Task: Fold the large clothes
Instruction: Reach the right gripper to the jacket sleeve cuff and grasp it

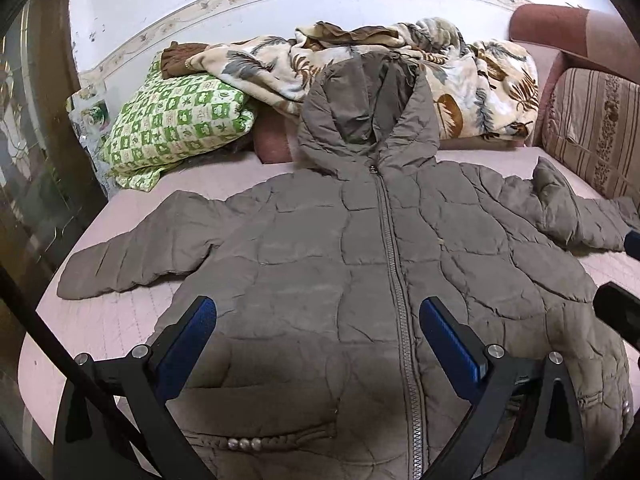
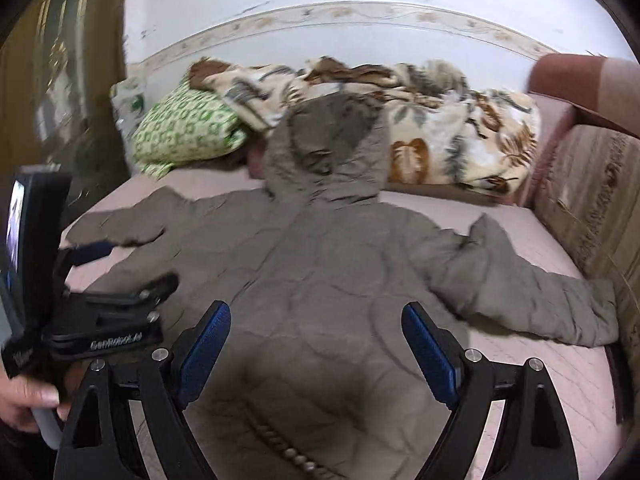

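Observation:
A grey-brown quilted hooded jacket (image 1: 320,260) lies flat, front up and zipped, on the pink bed (image 1: 120,320), sleeves spread to both sides, hood toward the wall. It also shows in the right wrist view (image 2: 320,264), which is blurred. My left gripper (image 1: 318,308) is open and empty, hovering over the jacket's lower front left of the zipper. My right gripper (image 2: 316,316) is open and empty above the jacket's lower right part. The left gripper's body shows at the left of the right wrist view (image 2: 108,312), held by a hand.
A green checked pillow (image 1: 180,124) and a leaf-patterned blanket (image 1: 460,80) lie at the head of the bed against the wall. A striped sofa arm (image 1: 596,128) borders the bed on the right. A dark wooden door (image 1: 28,160) stands at the left.

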`<action>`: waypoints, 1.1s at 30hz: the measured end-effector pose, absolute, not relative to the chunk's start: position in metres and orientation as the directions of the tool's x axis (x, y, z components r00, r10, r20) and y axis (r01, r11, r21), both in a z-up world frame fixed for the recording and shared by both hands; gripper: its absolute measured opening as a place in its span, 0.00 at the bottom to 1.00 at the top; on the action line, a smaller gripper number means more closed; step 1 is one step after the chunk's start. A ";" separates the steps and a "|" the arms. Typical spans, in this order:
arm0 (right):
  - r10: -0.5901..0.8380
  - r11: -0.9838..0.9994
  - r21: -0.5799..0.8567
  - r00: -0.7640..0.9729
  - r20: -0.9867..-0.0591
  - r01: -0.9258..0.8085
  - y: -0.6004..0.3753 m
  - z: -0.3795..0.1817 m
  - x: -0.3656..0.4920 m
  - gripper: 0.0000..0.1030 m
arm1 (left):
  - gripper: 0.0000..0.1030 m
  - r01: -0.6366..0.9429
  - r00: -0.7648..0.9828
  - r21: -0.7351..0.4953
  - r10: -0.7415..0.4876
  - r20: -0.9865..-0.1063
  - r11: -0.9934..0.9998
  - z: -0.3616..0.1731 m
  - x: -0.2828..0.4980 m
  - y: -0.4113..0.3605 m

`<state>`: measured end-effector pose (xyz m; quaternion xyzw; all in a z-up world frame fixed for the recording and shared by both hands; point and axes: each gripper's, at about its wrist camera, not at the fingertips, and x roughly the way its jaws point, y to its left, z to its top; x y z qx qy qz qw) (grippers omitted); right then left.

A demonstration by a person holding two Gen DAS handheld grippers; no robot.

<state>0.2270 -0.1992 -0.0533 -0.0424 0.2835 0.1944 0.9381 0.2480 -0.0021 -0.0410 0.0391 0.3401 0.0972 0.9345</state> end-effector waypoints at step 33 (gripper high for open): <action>0.213 0.752 0.599 0.757 -0.618 0.277 -0.455 -0.094 0.302 0.88 | 0.98 -0.134 0.744 0.146 0.197 -0.639 0.980 -0.044 0.253 -0.009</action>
